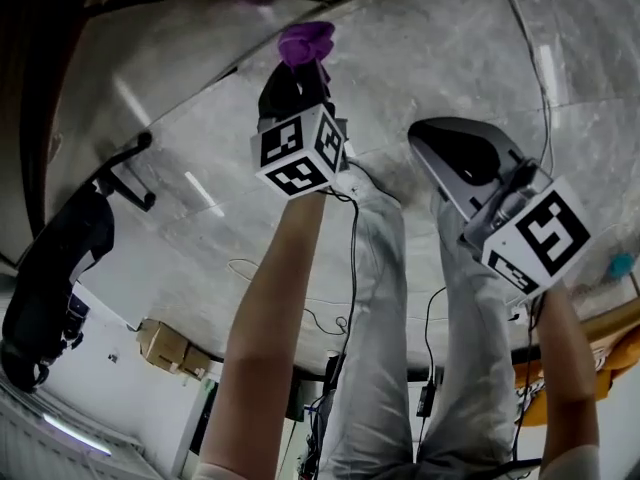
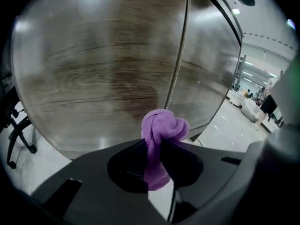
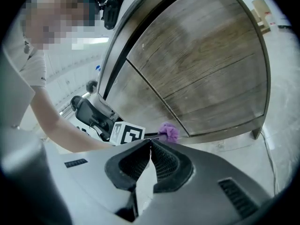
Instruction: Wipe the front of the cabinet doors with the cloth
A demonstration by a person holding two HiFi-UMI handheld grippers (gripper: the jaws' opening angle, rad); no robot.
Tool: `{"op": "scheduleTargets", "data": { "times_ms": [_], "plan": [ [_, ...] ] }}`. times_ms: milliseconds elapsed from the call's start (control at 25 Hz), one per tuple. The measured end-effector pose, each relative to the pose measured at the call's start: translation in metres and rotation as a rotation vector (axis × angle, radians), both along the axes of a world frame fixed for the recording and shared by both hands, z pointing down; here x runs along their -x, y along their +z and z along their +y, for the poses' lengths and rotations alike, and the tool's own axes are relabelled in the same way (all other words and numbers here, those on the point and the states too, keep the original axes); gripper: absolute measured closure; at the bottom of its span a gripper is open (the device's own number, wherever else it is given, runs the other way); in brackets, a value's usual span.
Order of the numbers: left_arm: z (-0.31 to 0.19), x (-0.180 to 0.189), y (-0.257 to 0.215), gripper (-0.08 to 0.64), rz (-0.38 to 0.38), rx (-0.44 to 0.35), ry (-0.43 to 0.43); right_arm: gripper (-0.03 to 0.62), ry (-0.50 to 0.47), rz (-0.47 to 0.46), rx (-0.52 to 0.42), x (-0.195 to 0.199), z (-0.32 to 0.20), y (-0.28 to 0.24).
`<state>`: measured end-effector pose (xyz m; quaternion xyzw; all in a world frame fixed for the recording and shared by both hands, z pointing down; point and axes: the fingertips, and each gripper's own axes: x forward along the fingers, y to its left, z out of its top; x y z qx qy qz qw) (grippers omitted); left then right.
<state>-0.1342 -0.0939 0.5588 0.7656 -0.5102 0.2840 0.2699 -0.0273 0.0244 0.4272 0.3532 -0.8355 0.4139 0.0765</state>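
While the left gripper (image 2: 157,146) clamps the purple cloth (image 2: 161,128) between closed jaws, only a twisted wad projects past the tips toward 12 o'clock. The wad sits near the lower edge of the cabinet doors (image 2: 103,69), just beside the door seam (image 2: 180,46); contact with the wood cannot be confirmed.

The right gripper (image 3: 150,144) is closed on nothing and hangs at 3 o'clock in the head view, well apart from the doors.

Probable faults:
- Cloth pull-out. The grip holds a narrow twisted strip, so drag against the door could draw it out of the jaws.
- Tip contact. Little cloth covers the jaw tips, so hard pressure could let the plastic scrape the finish.
- Incomplete coverage. A bunched wad wipes a narrow track, so parts of the panels may be missed.
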Motion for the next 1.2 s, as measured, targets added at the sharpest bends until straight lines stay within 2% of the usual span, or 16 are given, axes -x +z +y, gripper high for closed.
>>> {"op": "scheduleTargets", "data": {
  "times_ms": [240,560,840,1200],
  "plan": [
    [-0.02,-0.028,0.024,0.482,-0.006,0.043,0.032,0.563,0.035,-0.009,0.007,-0.015,0.002,0.014],
    [-0.031,-0.008,0.04,0.482,-0.023,0.092,0.03,0.563,0.105,0.024,0.017,-0.035,-0.007,0.024],
    [-0.029,0.046,0.049,0.482,-0.048,0.115,-0.034,0.563,0.105,0.046,0.019,-0.019,-0.012,0.027],
    [-0.031,0.144,0.052,0.482,-0.122,0.128,-0.095,0.563,0.091,0.025,0.021,0.039,-0.012,0.027]
  ]
}}
